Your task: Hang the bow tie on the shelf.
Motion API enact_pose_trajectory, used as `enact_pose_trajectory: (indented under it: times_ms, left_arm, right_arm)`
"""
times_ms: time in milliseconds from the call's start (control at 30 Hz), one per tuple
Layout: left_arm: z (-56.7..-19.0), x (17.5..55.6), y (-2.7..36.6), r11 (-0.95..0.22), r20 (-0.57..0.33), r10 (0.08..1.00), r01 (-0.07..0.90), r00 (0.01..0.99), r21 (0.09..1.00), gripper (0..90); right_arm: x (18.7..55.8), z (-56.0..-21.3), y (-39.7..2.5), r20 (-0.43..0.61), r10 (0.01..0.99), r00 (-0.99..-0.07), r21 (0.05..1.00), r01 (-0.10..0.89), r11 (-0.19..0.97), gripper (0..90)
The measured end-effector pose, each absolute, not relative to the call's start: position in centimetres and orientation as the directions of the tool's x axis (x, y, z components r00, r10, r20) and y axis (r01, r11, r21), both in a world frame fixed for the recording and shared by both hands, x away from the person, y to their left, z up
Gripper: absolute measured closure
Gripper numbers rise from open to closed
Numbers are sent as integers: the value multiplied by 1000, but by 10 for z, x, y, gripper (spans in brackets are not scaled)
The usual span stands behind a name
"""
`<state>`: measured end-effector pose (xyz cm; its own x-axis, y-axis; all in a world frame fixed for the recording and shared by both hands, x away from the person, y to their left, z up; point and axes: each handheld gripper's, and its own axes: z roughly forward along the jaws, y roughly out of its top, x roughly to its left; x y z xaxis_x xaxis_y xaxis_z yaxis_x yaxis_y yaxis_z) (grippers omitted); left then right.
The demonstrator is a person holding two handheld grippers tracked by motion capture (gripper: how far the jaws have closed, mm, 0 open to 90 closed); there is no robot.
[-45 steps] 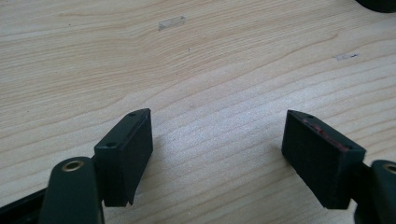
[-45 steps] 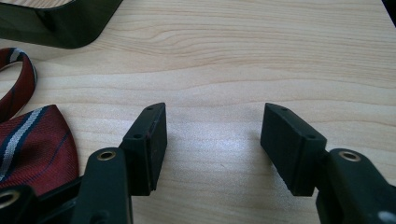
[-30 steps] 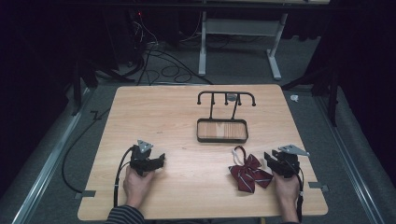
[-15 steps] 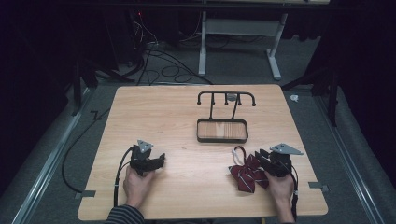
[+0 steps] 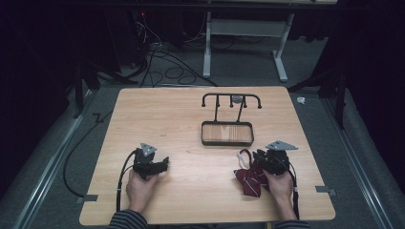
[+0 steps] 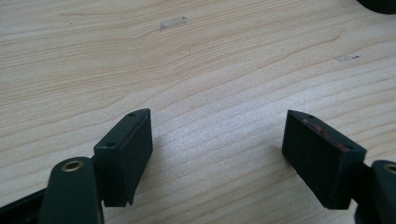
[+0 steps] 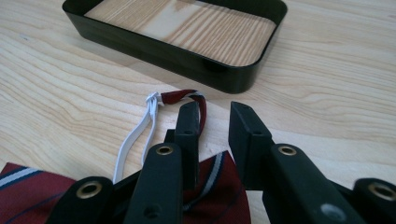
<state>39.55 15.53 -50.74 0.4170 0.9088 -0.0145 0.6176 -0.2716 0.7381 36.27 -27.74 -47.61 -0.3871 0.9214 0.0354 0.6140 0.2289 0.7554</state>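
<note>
A dark red striped bow tie [image 5: 248, 179] lies on the wooden table [image 5: 181, 119] at the front right. Its red band and white elastic strap [image 7: 135, 135] trail toward a black tray [image 7: 159, 49]. My right gripper [image 5: 258, 157] sits low over the tie. In the right gripper view the gripper [image 7: 217, 116] is open by a narrow gap, the red band curling round the tip of its left jaw and the tie's fabric [image 7: 28, 186] lying under the jaws. My left gripper [image 5: 165, 164] rests at the front left. Its jaws [image 6: 217, 140] stand wide open over bare wood.
The black tray [image 5: 227, 143] belongs to a small stand with a hooked rail [image 5: 231, 98] at the table's middle back. Cables trail from both grippers off the front edge. Dark floor, table legs and loose cables [image 5: 162, 62] lie beyond the far edge.
My right gripper has slid left onto the bow tie, and the tie's band has bunched a little. The left gripper has stayed put.
</note>
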Motion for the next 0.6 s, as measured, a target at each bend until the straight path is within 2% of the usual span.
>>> enact_pose_trajectory:
  times_ms: [600]
  left_arm:
    - [-507,395,155,-271,-14,909,618,416,738,249]
  right_arm:
    - [387,-488,-267,29,913,-407,697,663,274,791]
